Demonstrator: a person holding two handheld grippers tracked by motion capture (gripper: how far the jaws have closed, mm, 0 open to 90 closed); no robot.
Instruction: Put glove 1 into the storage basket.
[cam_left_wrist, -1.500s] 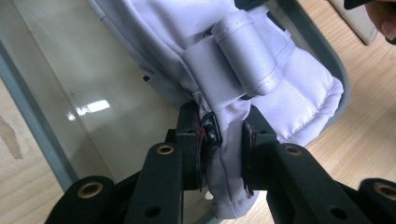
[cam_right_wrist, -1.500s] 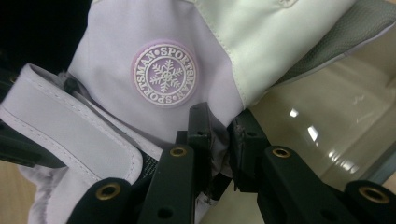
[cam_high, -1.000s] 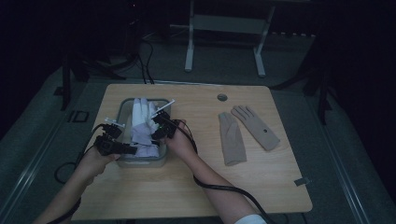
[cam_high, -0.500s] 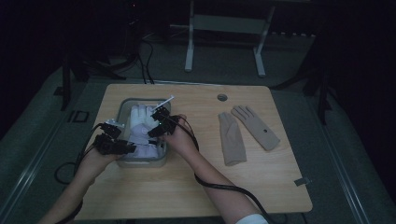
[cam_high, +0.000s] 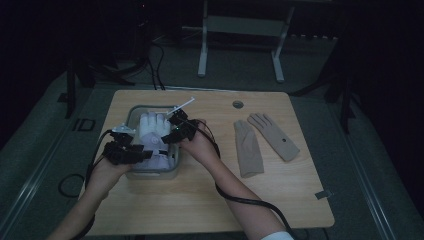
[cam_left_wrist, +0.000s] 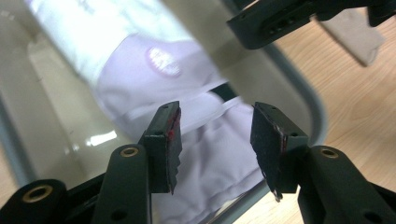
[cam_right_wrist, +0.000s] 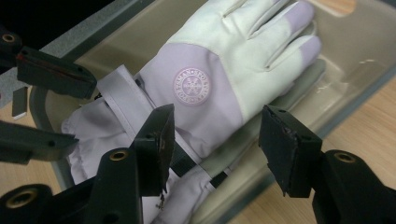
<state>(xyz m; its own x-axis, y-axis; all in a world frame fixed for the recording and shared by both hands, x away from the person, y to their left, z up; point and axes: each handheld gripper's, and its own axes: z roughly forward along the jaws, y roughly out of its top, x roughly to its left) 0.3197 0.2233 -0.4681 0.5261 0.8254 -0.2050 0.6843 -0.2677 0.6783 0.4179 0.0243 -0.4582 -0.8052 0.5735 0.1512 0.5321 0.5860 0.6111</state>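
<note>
Just above the lilac-and-white glove (cam_right_wrist: 210, 88) lying in the grey tub (cam_high: 131, 116), the left gripper (cam_left_wrist: 215, 135) and right gripper (cam_right_wrist: 215, 140) hang, jaws just opened, nothing between them.

High view dim, surroundings beyond table (cam_high: 280, 200) black. Gripper views brighter; glare on bin (cam_left_wrist: 98, 138) floor, glove (cam_left_wrist: 154, 60) blurred.
</note>
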